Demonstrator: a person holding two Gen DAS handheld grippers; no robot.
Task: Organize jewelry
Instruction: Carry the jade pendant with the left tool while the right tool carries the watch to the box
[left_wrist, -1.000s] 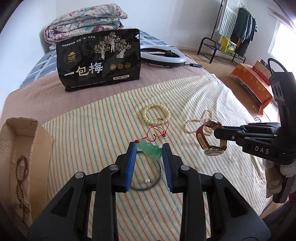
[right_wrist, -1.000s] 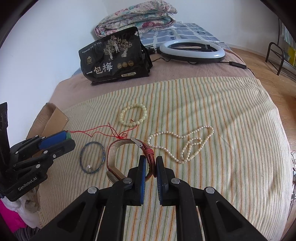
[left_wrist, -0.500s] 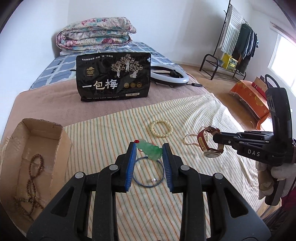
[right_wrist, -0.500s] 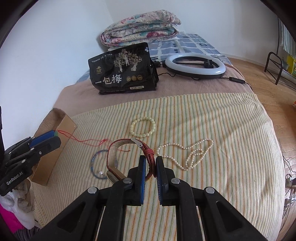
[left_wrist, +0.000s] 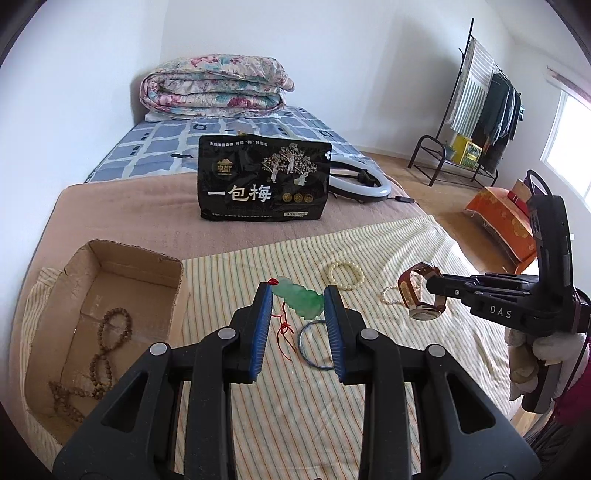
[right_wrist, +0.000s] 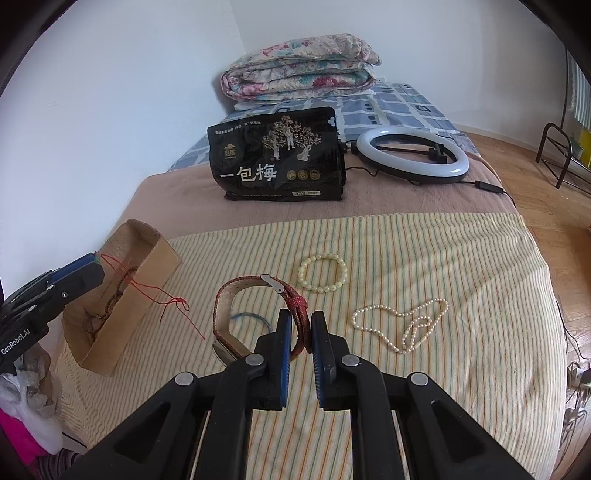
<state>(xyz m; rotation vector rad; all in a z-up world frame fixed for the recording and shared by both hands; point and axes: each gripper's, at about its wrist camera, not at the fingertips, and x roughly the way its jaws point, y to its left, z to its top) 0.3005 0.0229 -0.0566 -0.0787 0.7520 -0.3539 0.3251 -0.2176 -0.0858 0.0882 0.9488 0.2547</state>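
Tongs: left tongs (left_wrist: 298, 295) pinch green pendant (left_wrist: 300, 302); right tongs (right_wrist: 300, 325) pinch red watch (right_wrist: 258, 314) strap.

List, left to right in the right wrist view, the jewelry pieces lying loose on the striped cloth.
Blue bangle, largely hidden behind the held watch → cream bead bracelet → pearl necklace.

Bed (right_wrist: 498, 258) spread with a striped cloth (right_wrist: 443, 387). On the cloth: cream bead bracelet (right_wrist: 323, 275), pearl necklace (right_wrist: 402, 325) just right of it, thin blue bangle (left_wrist: 314, 345) nearer the camera, cardboard box (left_wrist: 107, 321) far left. Beyond the bracelet, upright black snack bag (right_wrist: 279, 157) with ring light (right_wrist: 412, 155) to its right, folded quilt (right_wrist: 301, 66) farthest back.
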